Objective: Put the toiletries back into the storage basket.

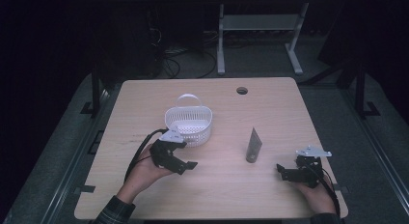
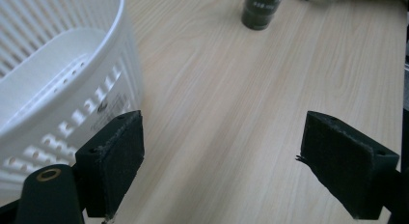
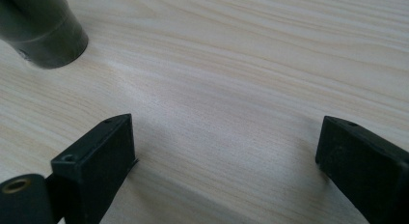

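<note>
High view: a white perforated plastic basket with a loop handle (image 1: 188,123) is seen standing on the pale wooden counter (image 1: 217,185), and a dark grey squeeze tube standing upright on its cap (image 1: 252,146) is seen well to its right, between the two hands. The left gripper (image 1: 185,164) is held just in front of the basket, its jaws set wide with nothing between them; in the left gripper view the basket wall (image 2: 62,89) is seen beside the left pad, not clamped, and the tube (image 2: 260,9) is seen farther ahead. The right gripper (image 1: 284,172) is rested low near the counter's right front edge, its jaws likewise spread wide and empty, with the tube's cap (image 3: 41,28) seen ahead and to one side. The step in hand is judged to be an approach, with nothing yet grasped. The next move is judged to call for one gripper to be brought around the tube, squared to its narrow body, and closed gently so that it is not tipped.
</note>
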`<state>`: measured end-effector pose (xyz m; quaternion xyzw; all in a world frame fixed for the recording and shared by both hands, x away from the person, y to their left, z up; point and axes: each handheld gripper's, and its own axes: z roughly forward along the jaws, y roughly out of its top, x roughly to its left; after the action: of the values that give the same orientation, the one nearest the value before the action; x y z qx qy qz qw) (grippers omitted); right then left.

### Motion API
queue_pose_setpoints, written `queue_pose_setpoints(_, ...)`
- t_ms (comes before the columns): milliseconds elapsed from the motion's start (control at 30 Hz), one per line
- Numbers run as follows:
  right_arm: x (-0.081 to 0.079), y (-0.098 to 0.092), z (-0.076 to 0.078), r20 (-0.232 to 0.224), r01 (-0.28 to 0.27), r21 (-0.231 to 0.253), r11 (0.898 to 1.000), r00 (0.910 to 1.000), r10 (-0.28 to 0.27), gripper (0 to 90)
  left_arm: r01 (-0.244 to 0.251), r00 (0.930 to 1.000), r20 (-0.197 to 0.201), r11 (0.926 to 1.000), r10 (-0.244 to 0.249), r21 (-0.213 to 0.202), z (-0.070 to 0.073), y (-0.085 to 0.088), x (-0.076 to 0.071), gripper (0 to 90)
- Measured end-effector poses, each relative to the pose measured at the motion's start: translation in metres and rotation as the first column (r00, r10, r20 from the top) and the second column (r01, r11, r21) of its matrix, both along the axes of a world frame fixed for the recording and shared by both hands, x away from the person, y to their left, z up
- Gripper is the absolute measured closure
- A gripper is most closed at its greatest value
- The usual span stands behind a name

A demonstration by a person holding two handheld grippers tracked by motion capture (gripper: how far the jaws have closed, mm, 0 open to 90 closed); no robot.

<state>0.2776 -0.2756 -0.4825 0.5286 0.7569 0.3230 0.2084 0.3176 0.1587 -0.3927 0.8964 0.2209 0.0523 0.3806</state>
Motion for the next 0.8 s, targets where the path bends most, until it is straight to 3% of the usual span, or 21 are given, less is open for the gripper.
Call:
queue_pose_setpoints(467, 0.000, 0.000, 0.000, 0.000, -0.001, 0.001, 1.000, 1.0000, 0.001, 6.0, 0.084, 0.9964, 0.009, 0.9965, -0.084, 0.006, 0.023, -0.040, 0.013, 14.7)
queue_pose_setpoints(800, 0.000, 0.000, 0.000, 0.000, -0.001, 0.000, 1.000, 1.0000, 0.001, 6.0, 0.113, 0.9936, 0.000, 0.9936, -0.113, 0.006, 0.031, -0.063, 0.019, 14.7)
